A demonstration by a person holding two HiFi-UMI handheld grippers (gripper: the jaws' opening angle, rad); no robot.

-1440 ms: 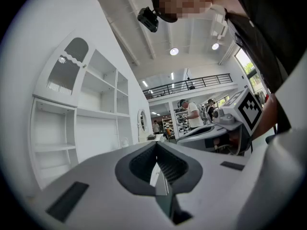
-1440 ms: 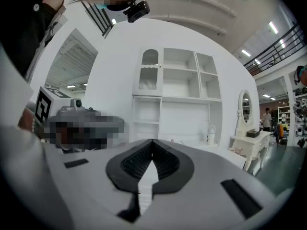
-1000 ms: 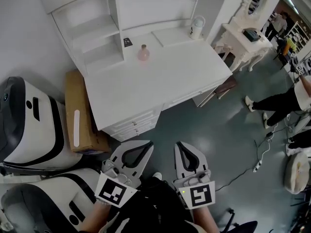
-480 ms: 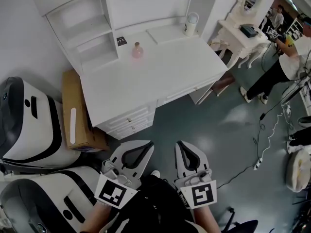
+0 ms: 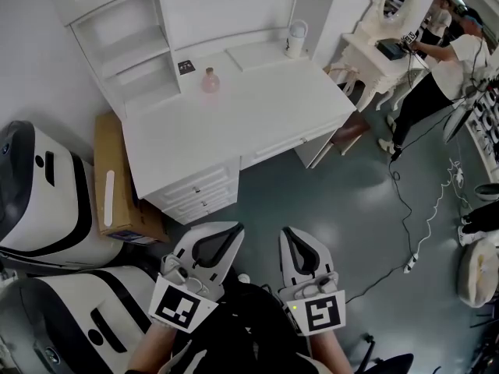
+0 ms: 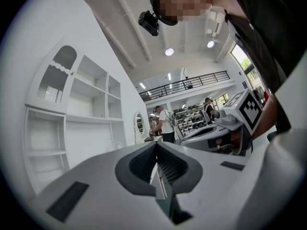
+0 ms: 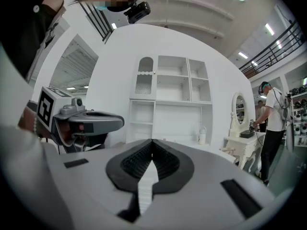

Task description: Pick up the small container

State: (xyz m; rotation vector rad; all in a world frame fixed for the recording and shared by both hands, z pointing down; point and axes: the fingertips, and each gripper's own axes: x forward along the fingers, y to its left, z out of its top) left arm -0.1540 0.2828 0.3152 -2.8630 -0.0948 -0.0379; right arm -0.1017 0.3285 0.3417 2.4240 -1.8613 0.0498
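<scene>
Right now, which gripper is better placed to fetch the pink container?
Left, slightly: the pink container stands left of centre on the desk, nearer the left gripper than the right gripper; both shut, distant.

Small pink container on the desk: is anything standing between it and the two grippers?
Nothing visible does. The pink container stands alone on the white desk, bare top in front. The left gripper and right gripper, both shut, are over the floor, short of the desk.

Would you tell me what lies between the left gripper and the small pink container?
In the head view: grey floor, the desk's drawers, then bare desktop; nothing else stands between left gripper and small pink container.
</scene>
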